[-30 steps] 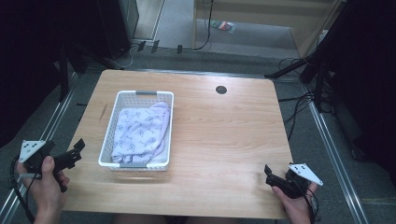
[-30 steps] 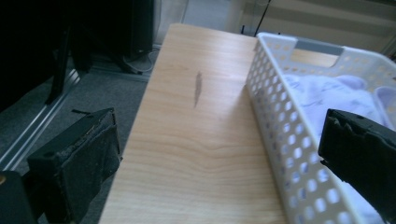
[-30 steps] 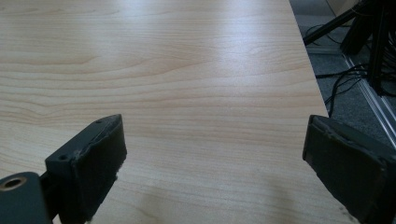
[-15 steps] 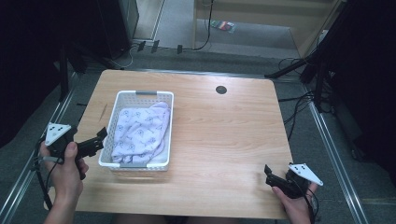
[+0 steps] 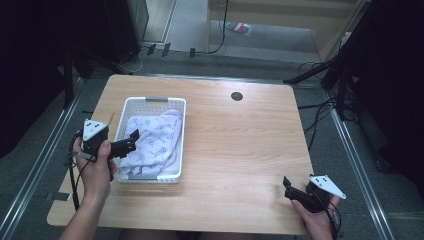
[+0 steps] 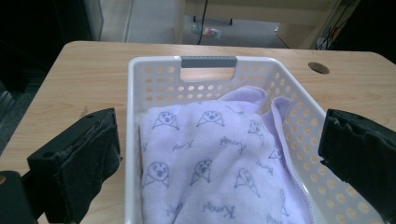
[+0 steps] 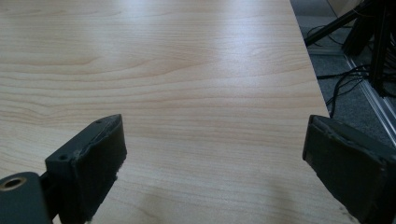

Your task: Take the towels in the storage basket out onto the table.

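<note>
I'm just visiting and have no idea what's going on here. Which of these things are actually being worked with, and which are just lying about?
Seemingly in use:
- lilac printed cloth
- white basket holding it
- left claw, open, at the basket's rim

Just lying about:
- right claw, open, over bare table
- round hole in the table
- cables on the floor

There is one wooden counter [image 5: 240, 150], and on it stands one white basket [image 5: 150, 176] with one grey handle [image 6: 208, 61] at its far end. In the basket lies one lilac cloth [image 5: 152, 140], and the counter has one round cable hole [image 5: 237, 96] near its far edge. There are two grippers, one left gripper [image 5: 131, 142] and one right gripper [image 5: 287, 186], each held by one hand and each with two black jaws.
</note>
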Tool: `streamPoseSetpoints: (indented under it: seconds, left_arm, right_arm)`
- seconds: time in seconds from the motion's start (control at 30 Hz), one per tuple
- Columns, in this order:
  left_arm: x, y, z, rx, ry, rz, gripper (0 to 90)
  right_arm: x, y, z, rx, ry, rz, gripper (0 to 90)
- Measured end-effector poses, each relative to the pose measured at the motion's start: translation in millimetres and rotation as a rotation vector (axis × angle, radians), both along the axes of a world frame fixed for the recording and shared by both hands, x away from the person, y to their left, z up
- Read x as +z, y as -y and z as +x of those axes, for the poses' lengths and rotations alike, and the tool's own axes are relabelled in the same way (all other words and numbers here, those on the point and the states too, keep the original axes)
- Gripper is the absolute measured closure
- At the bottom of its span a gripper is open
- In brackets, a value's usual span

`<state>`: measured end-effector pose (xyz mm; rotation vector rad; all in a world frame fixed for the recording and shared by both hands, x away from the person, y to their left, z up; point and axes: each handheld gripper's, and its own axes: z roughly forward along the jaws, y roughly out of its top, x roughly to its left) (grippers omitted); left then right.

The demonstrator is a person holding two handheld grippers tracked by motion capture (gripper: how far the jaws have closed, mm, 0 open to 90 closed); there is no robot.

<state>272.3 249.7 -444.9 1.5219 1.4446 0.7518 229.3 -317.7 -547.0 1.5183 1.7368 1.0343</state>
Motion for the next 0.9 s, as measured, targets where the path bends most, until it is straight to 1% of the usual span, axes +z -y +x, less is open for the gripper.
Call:
streamPoseSetpoints:
  seconds: [0.07, 0.1, 0.13, 0.2, 0.23, 0.3, 0.4, 0.43, 0.47, 0.53, 0.57, 0.63, 0.67, 0.7, 0.73, 0.77, 0.8, 0.83, 0.9]
  left_arm:
    - [-0.4, 1.9, 2.1, 0.0, 0.001, 0.001, 0.0]
    - [-1.0, 5.0, 6.0, -0.004, 0.001, -0.003, 0.0]
    - [-1.0, 5.0, 6.0, -0.004, 0.001, -0.003, 0.0]
    - [-2.0, 8.5, 10.6, -0.001, 0.003, -0.002, 0.0]
    - [-2.8, 10.6, 14.3, -0.008, 0.003, 0.0, 0.0]
    - [-3.7, 12.7, 17.3, -0.018, 0.015, 0.006, 0.0]
    - [-5.2, 14.8, 20.6, -0.02, 0.018, 0.001, 0.0]
    - [-7.9, 17.1, 25.2, -0.013, 0.003, 0.011, 0.0]
    - [-7.9, 17.1, 25.2, -0.013, 0.003, 0.011, 0.0]
    - [-13.6, 20.8, 34.3, -0.008, -0.042, 0.019, 0.0]
    - [-13.6, 20.8, 34.3, -0.008, -0.042, 0.019, 0.0]
    - [-19.8, 24.9, 43.3, 0.001, -0.07, 0.04, 0.0]
    - [-19.8, 24.9, 43.3, 0.001, -0.07, 0.04, 0.0]
    - [-23.6, 26.6, 47.5, -0.012, -0.091, 0.046, 0.0]
    - [-23.6, 26.6, 47.5, -0.012, -0.091, 0.046, 0.0]
    - [-27.0, 28.2, 51.4, -0.032, -0.118, 0.037, 0.0]
    - [-27.0, 28.2, 51.4, -0.032, -0.118, 0.037, 0.0]
    - [-30.1, 30.2, 55.1, -0.035, -0.146, 0.044, 0.0]
    - [-33.7, 32.6, 59.2, -0.043, -0.178, 0.038, 0.0]
  right_arm:
    - [0.0, 0.0, 0.0, 0.0, 0.0, 0.001, 5.8]
    - [0.0, 0.0, 0.0, 0.001, 0.0, 0.0, 5.8]
    - [0.0, 0.0, 0.0, 0.001, 0.0, 0.0, 5.8]
    - [0.0, 0.0, 0.0, 0.001, 0.0, 0.0, 5.8]
    - [0.0, 0.0, -0.1, 0.001, 0.0, 0.001, 5.8]
    - [0.0, 0.1, -0.1, 0.001, 0.0, 0.001, 5.8]
    - [0.1, 0.0, -0.1, 0.0, 0.001, 0.003, 5.8]
    - [0.0, 0.1, 0.0, 0.001, 0.0, 0.002, 5.8]
    - [0.0, 0.1, 0.0, 0.001, 0.0, 0.002, 5.8]
    - [0.0, 0.1, -0.1, 0.002, 0.0, 0.002, 5.8]
    - [0.0, 0.1, -0.1, 0.002, 0.0, 0.002, 5.8]
    - [0.0, 0.0, -0.1, 0.0, 0.001, 0.004, 5.8]
    - [0.1, 0.0, -0.1, 0.0, 0.001, 0.004, 5.8]
    - [0.0, 0.1, -0.1, 0.0, 0.001, 0.003, 5.8]
    - [0.0, 0.1, -0.1, 0.0, 0.001, 0.003, 5.8]
    - [0.1, 0.1, -0.1, 0.0, 0.0, 0.004, 5.8]
    - [0.1, 0.1, -0.1, 0.0, 0.0, 0.004, 5.8]
    - [0.0, 0.1, 0.0, 0.0, -0.001, 0.005, 5.8]
    - [0.0, 0.1, 0.0, 0.001, -0.001, 0.004, 5.8]
